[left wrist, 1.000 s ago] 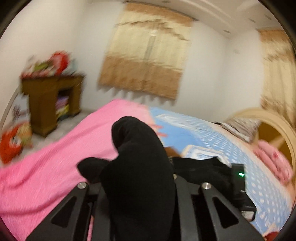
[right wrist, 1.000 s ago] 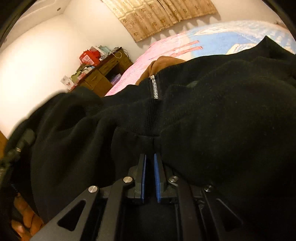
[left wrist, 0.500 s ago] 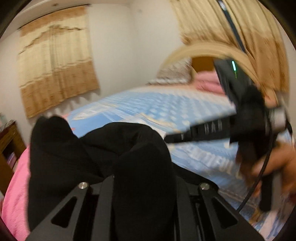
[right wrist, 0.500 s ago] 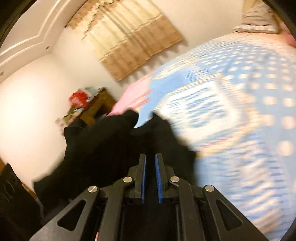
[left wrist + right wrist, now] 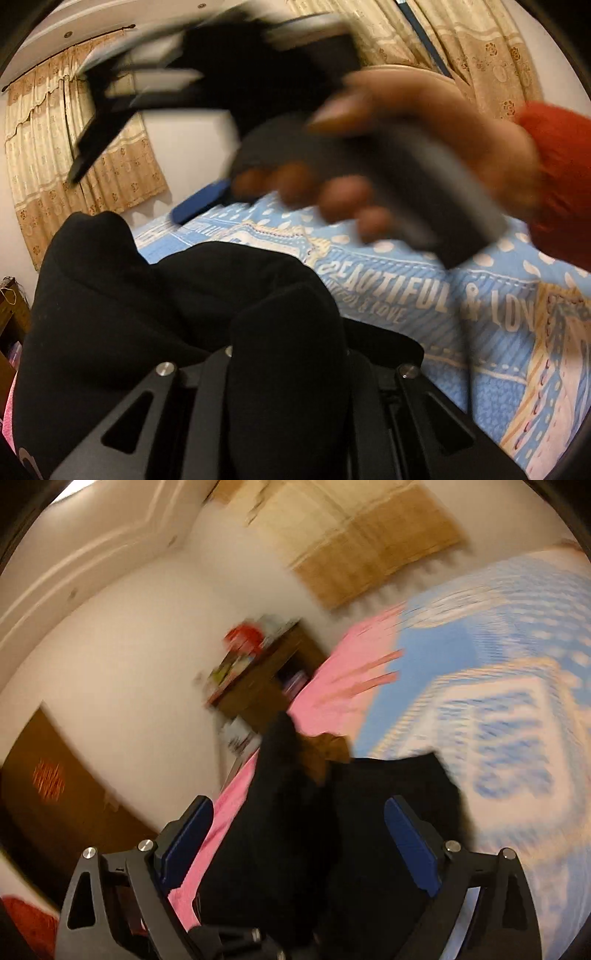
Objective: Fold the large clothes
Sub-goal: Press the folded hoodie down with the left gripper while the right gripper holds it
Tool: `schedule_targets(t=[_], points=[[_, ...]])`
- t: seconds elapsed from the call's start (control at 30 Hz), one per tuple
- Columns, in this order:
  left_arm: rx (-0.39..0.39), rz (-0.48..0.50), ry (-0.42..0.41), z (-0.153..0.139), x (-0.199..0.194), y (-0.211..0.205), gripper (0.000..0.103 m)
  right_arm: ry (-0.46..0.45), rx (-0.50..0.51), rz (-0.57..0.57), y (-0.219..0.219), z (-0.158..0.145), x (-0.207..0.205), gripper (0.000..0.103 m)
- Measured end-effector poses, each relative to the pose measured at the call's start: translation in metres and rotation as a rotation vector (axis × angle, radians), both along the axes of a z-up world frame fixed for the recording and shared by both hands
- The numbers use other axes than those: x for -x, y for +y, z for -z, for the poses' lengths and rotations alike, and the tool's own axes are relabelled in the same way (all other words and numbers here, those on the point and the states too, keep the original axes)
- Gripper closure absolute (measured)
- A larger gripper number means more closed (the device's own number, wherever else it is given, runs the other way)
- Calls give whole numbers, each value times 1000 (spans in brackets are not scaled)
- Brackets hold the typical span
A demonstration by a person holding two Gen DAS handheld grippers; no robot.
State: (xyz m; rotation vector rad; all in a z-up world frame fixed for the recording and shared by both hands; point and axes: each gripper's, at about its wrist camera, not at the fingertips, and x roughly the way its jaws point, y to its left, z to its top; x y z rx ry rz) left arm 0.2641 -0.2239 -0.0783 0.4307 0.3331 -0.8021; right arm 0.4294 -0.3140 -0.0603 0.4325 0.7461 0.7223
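Left gripper (image 5: pixel 284 354): fingertips buried under the black garment (image 5: pixel 155 314). Cloth bunched over and between the fingers, so I logged it as pinching the garment, though the pads themselves were hidden. The garment heaped close in front of this gripper and spilled to its left, resting on the blue bedspread (image 5: pixel 424 302) ahead.

Above and ahead of the left gripper I saw the right hand (image 5: pixel 436 147), blurred, wrapped round the handle of the right gripper (image 5: pixel 297 834). A red sleeve (image 5: pixel 557 166) showed at the wrist. Curtains (image 5: pixel 92 155) hung on the far wall.

Right gripper: jaws spread wide, blue pads (image 5: pixel 410 838) well apart, nothing clamped. The garment lay below and between the open fingers; whether it touched them I could not tell through the blur. Beyond it, pink sheet (image 5: pixel 343 686) ahead and left, blue bedspread to the right. A wooden desk (image 5: pixel 258 679) with clutter stood further off, against the white wall. The right view was heavily smeared throughout.
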Motion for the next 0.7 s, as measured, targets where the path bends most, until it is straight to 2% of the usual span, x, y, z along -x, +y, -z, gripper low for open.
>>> schedule_targets(t=[0.07, 0.1, 0.13, 0.17, 0.27, 0.4, 0.5, 0.57, 0.63, 0.67, 0.7], points=[[5, 4, -4, -1, 2, 1, 90, 26, 88, -49, 23, 10, -19, 9], [5, 5, -1, -2, 3, 2, 90, 22, 130, -84, 35, 18, -27, 25], [6, 7, -2, -4, 4, 4, 90, 30, 117, -129, 41, 24, -30, 48], [9, 16, -1, -5, 4, 5, 90, 55, 108, -157, 46, 29, -31, 75], [11, 53, -8, -13, 7, 2, 90, -3, 196, -131, 44, 21, -18, 81], [52, 108, 17, -33, 14, -19, 90, -55, 227, -44, 17, 2, 6, 85], [41, 137, 17, -33, 22, -47, 90, -32, 280, 47, -16, 1, 16, 86], [21, 144, 46, -24, 22, -65, 90, 12, 353, 97, -32, 16, 17, 86], [-58, 141, 83, -5, 23, -83, 90, 76, 427, 119, -39, 51, 14, 87], [-101, 132, 78, 1, 27, -90, 90, 100, 415, 124, -42, 67, 12, 87], [-139, 121, 62, 1, 33, -93, 90, 106, 358, 132, -50, 76, 12, 87]])
